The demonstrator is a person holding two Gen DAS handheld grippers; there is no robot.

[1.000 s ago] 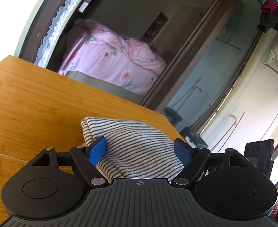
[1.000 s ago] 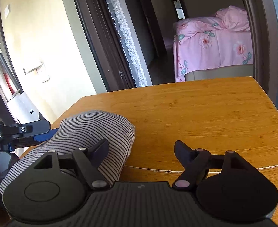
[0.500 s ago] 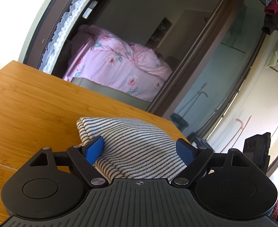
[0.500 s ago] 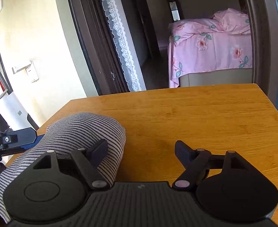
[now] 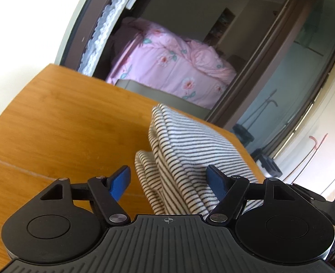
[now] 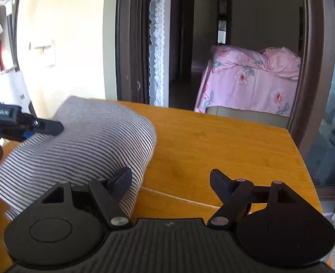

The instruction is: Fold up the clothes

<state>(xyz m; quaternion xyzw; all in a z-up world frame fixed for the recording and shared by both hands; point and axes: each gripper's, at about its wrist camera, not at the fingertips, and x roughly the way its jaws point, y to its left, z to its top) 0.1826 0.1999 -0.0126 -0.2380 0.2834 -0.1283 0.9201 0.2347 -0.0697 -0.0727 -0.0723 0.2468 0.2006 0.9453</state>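
Observation:
A folded black-and-white striped garment (image 5: 185, 159) lies as a thick bundle on the wooden table (image 5: 65, 132). My left gripper (image 5: 168, 180) is open, its blue fingers on either side of the bundle's near end, not pinching it. In the right wrist view the same garment (image 6: 87, 141) sits at the left. My right gripper (image 6: 171, 180) is open and empty, its left finger beside the bundle's edge. The left gripper's fingers (image 6: 44, 127) show at the far left, against the cloth.
The table's far edge (image 6: 213, 116) and right edge (image 6: 304, 159) are near. Beyond is a doorway with a lace curtain (image 6: 156, 45) and a bed with a pink floral cover (image 6: 254, 79). A seam line (image 5: 19, 168) crosses the tabletop.
The striped bundle has shifted right in the left wrist view and now shows stacked folded layers. Both grippers have swung, with the right view turning toward the doorway. Both stay open.

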